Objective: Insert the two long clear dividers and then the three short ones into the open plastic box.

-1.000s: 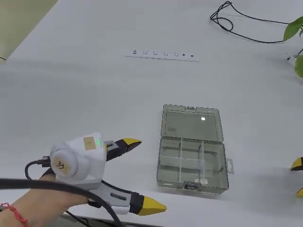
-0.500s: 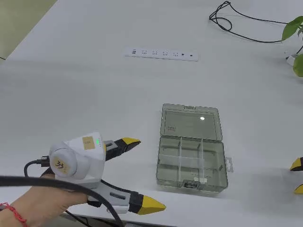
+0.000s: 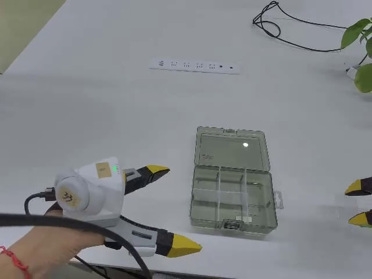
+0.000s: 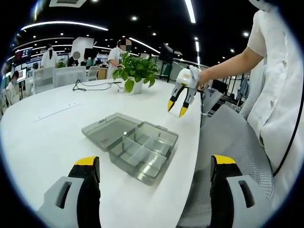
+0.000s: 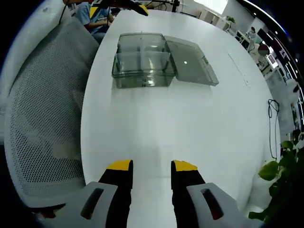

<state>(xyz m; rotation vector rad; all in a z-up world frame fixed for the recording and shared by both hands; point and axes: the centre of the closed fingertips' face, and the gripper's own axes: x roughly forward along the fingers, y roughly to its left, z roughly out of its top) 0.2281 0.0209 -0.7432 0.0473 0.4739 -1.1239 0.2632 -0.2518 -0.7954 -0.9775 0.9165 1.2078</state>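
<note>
Status: the box (image 3: 209, 221) lies open near the front edge of the table (image 3: 116, 116), with its lid (image 3: 232, 152) folded flat on the far side. Clear dividers (image 3: 245, 192) already stand upright in the base and split it into a grid of compartments; the left gripper view shows the same grid (image 4: 142, 147). The plastic is transparent, so it cannot be confirmed that all two long and three short pieces are present, nor that each is fully seated. As a judgement, insertion is finished or very nearly so, and what is left is at most a seating check. The left gripper (image 3: 170, 208), held in a hand (image 3: 43, 250) at the lower left of the head view, has its jaws spread wide and carries nothing. The box lies to its right and slightly ahead, near but clearly apart from the yellow tips. In the left gripper view the box (image 4: 124, 164) sits just beyond and between the jaw tips. The right gripper (image 3: 359, 203) is at the right edge of the head view, its jaws set to a narrow gap and carrying nothing. The box (image 5: 142, 80) lies well ahead of it, with bare table between.
</note>
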